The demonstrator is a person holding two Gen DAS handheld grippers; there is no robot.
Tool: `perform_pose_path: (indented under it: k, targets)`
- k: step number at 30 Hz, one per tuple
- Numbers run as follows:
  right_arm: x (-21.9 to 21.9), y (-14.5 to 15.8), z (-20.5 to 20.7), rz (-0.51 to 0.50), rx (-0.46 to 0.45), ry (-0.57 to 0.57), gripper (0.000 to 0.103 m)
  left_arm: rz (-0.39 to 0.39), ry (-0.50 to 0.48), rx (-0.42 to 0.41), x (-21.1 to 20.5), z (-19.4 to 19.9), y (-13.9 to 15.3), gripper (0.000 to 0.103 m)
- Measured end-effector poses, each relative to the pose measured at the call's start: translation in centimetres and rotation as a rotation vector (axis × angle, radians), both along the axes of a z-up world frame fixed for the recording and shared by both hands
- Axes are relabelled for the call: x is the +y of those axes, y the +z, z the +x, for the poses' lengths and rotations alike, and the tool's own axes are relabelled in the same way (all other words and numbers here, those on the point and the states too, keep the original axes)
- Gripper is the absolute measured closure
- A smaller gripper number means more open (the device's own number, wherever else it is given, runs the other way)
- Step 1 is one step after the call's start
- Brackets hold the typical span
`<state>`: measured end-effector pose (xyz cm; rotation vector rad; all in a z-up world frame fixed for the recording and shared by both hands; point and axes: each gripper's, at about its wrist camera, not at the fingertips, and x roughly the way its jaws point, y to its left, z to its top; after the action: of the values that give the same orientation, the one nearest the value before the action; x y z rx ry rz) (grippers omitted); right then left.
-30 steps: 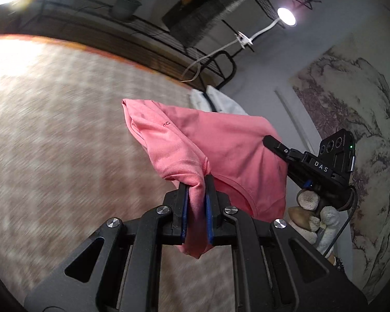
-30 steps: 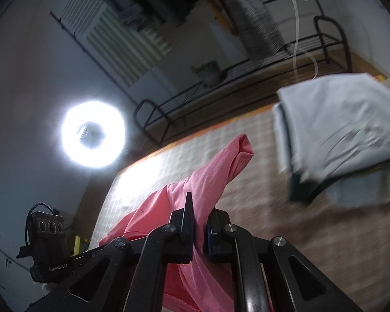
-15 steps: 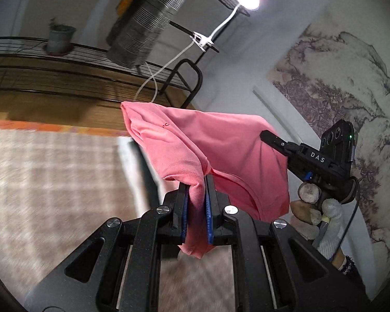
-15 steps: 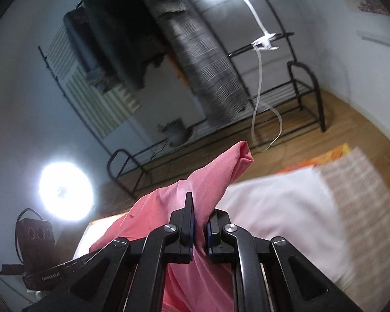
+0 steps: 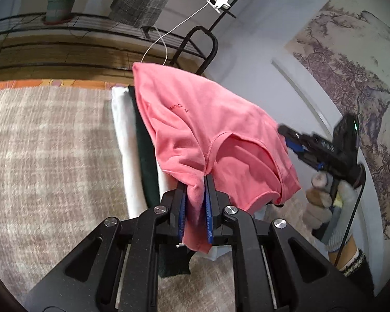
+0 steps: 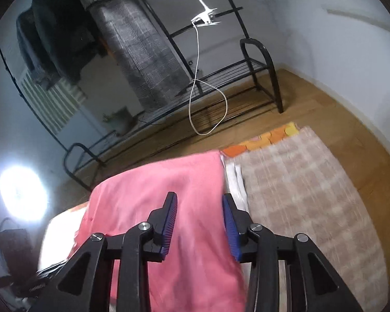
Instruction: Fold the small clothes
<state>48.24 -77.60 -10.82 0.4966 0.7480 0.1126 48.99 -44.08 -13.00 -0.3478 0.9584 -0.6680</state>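
Pink T-shirt [image 5: 208,130], folded, now hangs low over a stack of folded clothes [image 5: 132,156] (white + dark green pieces) on the checked blanket [image 5: 46,156]; a sec ago it was up in the air w/ the stack farther off. Left tongs [image 5: 195,208] are pressed tight on a bunch of the shirt's fabric near the neckline, same pinch as before. Right tongs [image 6: 199,223] have just been opening: the blue pads now stand apart, the pink cloth lies between and beyond them but neither pad presses it, where half a sec ago they clamped a fold. From the left view the right tongs sit at the shirt's far edge, held by a gloved hand [image 5: 325,202], blurred.

Hard to tell: whether the shirt's far end already rests on the stack, since it covers most of it. Shirt's lower part is cut off behind the right tongs' frame. Small print on the shirt is unreadable. Left device in the right view is dim, bottom-left corner.
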Motion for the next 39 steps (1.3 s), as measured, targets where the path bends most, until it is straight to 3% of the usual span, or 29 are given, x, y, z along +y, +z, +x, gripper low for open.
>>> perform_pose_path:
  k: [7, 9, 11, 14, 16, 18, 20, 22, 23, 27, 39]
  targets:
    - [-1.9, -2.6, -6.1, 0.144, 0.051, 0.018, 0.063, -0.007, 0.001, 0.034, 0.8, -0.4, -0.1, 0.094]
    - [-1.9, -3.2, -7.0, 0.185, 0.050, 0.036, 0.073, -0.003, 0.002, 0.046, 0.7, -0.2, 0.2, 0.094]
    - [-1.7, -3.2, -7.4, 0.200, 0.053, 0.045, 0.094, -0.032, 0.006, 0.075, 0.7, 0.1, 0.7, 0.094]
    - [-1.5, -1.3, -8.2, 0.226, -0.025, 0.055, 0.097, -0.082, 0.035, 0.109, 1.7, 0.3, 1.7, 0.094]
    - [-1.5, -0.2, -8.5, 0.208, -0.053, 0.047, 0.097, -0.002, 0.048, 0.069, 1.6, 0.0, 1.9, 0.094]
    - [-1.3, 0.0, -8.3, 0.154, -0.015, 0.023, 0.097, 0.077, 0.041, 0.065, 1.2, -0.4, 1.2, 0.094]
    - [-0.2, -0.4, -7.9, 0.036, 0.066, 0.011, 0.092, 0.132, 0.035, 0.076, 1.1, -0.8, 0.3, 0.086]
    - [1.0, -0.5, -7.8, -0.060, 0.111, 0.006, 0.086, 0.141, 0.047, 0.084, 1.4, -1.5, 0.2, 0.062]
    - [1.5, -0.4, -8.0, -0.095, 0.117, 0.006, 0.077, 0.146, 0.051, 0.076, 1.6, -2.0, 0.3, 0.060]
    - [2.0, 0.7, -9.9, -0.135, 0.100, -0.020, 0.073, 0.206, 0.033, 0.013, 1.9, -4.2, 1.8, 0.058]
    - [5.3, 9.1, -17.2, -0.141, -0.033, -0.084, 0.071, 0.214, 0.011, -0.178, 5.9, -13.1, 9.8, 0.058]
